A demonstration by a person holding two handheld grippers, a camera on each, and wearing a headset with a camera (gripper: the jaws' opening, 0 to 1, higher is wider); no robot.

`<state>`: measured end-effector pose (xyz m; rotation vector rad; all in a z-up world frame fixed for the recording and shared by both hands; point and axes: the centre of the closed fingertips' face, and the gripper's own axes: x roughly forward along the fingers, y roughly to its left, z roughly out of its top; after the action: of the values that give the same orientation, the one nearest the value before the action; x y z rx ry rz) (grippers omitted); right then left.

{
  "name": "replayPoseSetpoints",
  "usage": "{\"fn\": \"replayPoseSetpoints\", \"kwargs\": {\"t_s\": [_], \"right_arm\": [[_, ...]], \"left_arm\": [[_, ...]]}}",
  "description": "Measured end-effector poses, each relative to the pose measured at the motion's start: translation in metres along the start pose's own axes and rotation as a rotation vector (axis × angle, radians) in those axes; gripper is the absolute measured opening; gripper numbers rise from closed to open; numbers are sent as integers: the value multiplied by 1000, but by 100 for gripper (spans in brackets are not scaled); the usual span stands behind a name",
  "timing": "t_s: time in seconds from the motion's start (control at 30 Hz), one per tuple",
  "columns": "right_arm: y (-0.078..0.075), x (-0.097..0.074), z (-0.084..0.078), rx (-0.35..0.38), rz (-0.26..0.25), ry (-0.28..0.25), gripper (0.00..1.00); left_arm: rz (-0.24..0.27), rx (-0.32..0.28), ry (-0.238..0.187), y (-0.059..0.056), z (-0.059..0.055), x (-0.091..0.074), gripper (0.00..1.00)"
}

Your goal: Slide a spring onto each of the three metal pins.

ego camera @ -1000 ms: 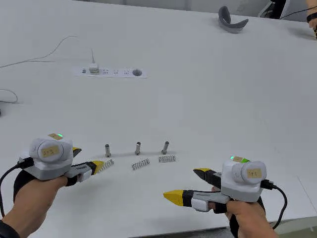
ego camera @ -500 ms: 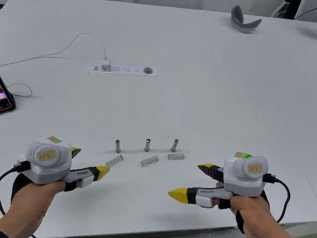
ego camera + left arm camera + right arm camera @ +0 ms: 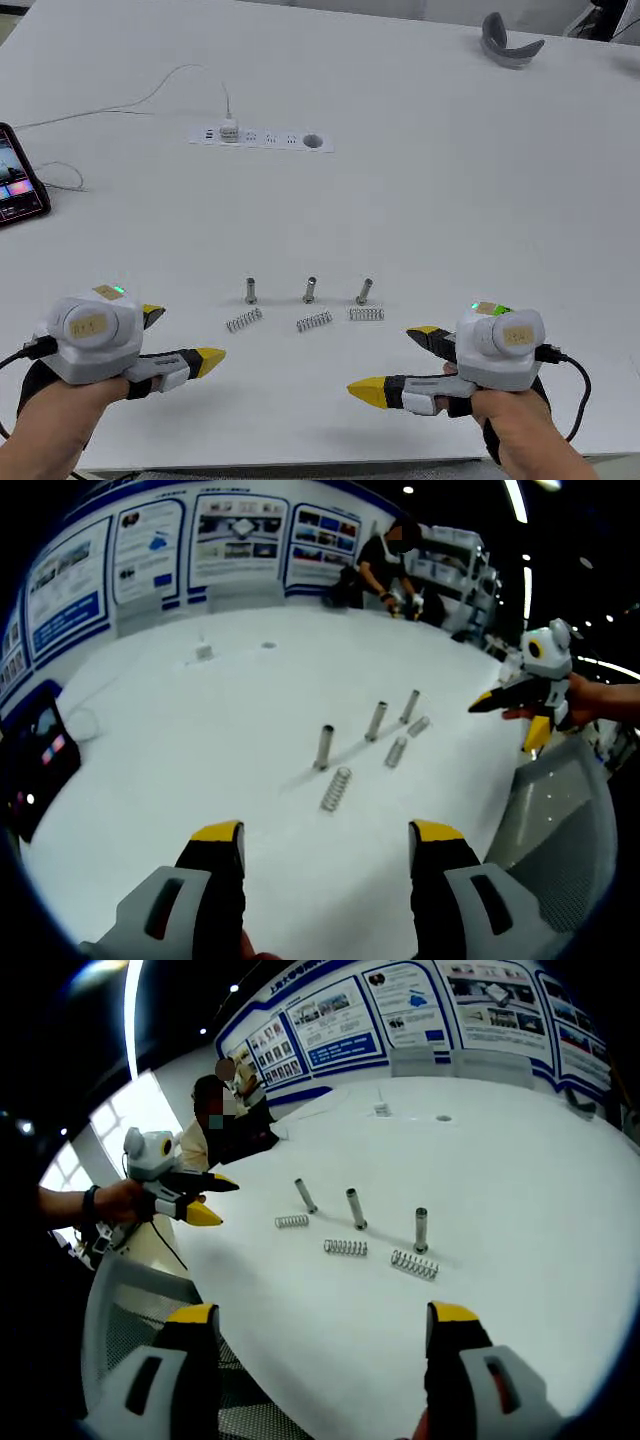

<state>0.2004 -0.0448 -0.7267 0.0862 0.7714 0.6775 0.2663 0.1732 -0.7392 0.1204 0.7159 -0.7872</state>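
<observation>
In the head view, three pins (image 3: 251, 290) stand upright in a row on the white desk (image 3: 450, 200). Three springs (image 3: 366, 314) lie flat just nearer than the middle pin (image 3: 310, 290), none threaded on. The left gripper (image 3: 182, 336) is nearer and left of that pin and the right gripper (image 3: 390, 360) nearer and right, both with fingers spread wide and empty; a second ago the left one's tip was just beside the left spring (image 3: 243, 320), and now it sits apart. In the left gripper view, three pins and three springs lie beyond wide-apart, empty fingers (image 3: 218, 840), with the right gripper right of the middle pin (image 3: 376, 721). In the right gripper view, again three pins and three springs beyond wide, empty fingers (image 3: 192, 1325), with the left gripper left of the middle pin (image 3: 355, 1208).
</observation>
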Motion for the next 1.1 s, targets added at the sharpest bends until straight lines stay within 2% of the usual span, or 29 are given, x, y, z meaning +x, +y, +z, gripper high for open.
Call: {"fn": "replayPoseSetpoints", "kwargs": {"t_s": [0.53, 0.77, 0.87, 1.1], "right_arm": [[3, -1, -1, 0, -3, 4, 87], [4, -4, -2, 4, -10, 4, 87], [4, -5, -3, 10, -14, 3, 87], [3, -7, -2, 22, -20, -10, 86]], "left_arm": [[-44, 28, 18, -9, 2, 9, 70], [-67, 75, 52, -15, -1, 20, 68], [-70, 88, 69, -14, -4, 27, 66], [-78, 104, 84, -13, 0, 41, 60]]}}
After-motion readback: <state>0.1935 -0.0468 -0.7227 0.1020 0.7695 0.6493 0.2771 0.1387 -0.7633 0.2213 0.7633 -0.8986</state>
